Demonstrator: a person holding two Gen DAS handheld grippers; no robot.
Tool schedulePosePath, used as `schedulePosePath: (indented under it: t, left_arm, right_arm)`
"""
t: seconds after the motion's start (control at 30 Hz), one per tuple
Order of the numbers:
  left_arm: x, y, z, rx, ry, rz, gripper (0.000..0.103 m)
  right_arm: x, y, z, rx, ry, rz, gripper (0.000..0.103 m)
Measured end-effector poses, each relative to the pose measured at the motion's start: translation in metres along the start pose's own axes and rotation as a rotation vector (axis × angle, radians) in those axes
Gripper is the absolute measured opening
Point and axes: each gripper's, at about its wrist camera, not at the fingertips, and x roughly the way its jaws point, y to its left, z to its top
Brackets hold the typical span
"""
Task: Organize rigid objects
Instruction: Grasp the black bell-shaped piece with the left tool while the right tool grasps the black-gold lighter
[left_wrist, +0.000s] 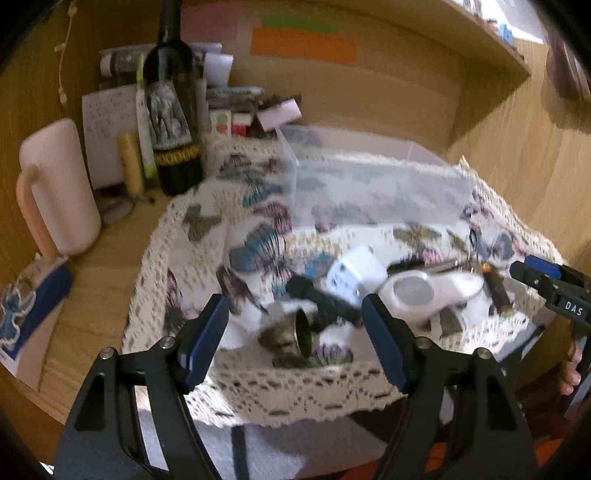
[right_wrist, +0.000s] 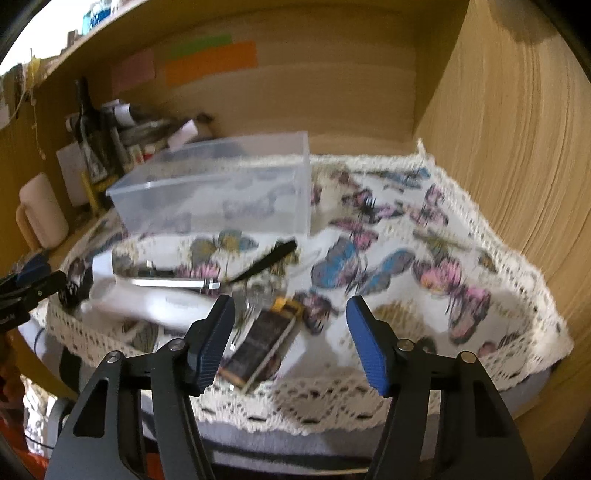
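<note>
A clear plastic box (left_wrist: 369, 184) (right_wrist: 221, 192) stands at the back of a butterfly-print cloth (left_wrist: 229, 221) (right_wrist: 424, 258). Loose items lie in front of it: a brass bell (left_wrist: 295, 336), a black cylinder (left_wrist: 321, 299), a white cube adapter (left_wrist: 354, 273), a white device with a round metal face (left_wrist: 417, 291) (right_wrist: 147, 302), a dark lighter (left_wrist: 496, 291) (right_wrist: 262, 343), a black comb (right_wrist: 269, 258). My left gripper (left_wrist: 295, 325) is open above the bell. My right gripper (right_wrist: 290, 332) (left_wrist: 546, 284) is open over the lighter.
A dark wine bottle (left_wrist: 173, 110), a pink mug (left_wrist: 55, 188) (right_wrist: 40, 210), papers and small boxes (left_wrist: 240, 107) crowd the back left of the wooden desk (left_wrist: 92, 314). A wooden side wall (right_wrist: 517, 147) rises on the right. Coloured sticky notes (left_wrist: 303, 44) hang on the back panel.
</note>
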Motion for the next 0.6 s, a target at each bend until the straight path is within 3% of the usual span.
schedulePosePath:
  t: [0.17,0.37,0.4,0.6]
  left_arm:
    - [0.014,0.002,-0.008,-0.012,0.042,0.002,0.069]
    - [0.025,0.003,-0.007,-0.022,0.052,-0.007,0.042]
    - [0.025,0.002,-0.007,-0.018,0.05,-0.007,0.036]
    - [0.023,0.005,-0.008,-0.022,0.035,-0.006,0.034]
  right_arm:
    - [0.01,0.006,-0.008,-0.005,0.043,0.025,0.06]
    - [0.021,0.011,-0.008,-0.019,0.066,0.033,0.06]
    - [0.024,0.011,-0.008,-0.022,0.072,0.03,0.058]
    - [0.031,0.013,-0.011,-0.056,0.085,0.003,0.032]
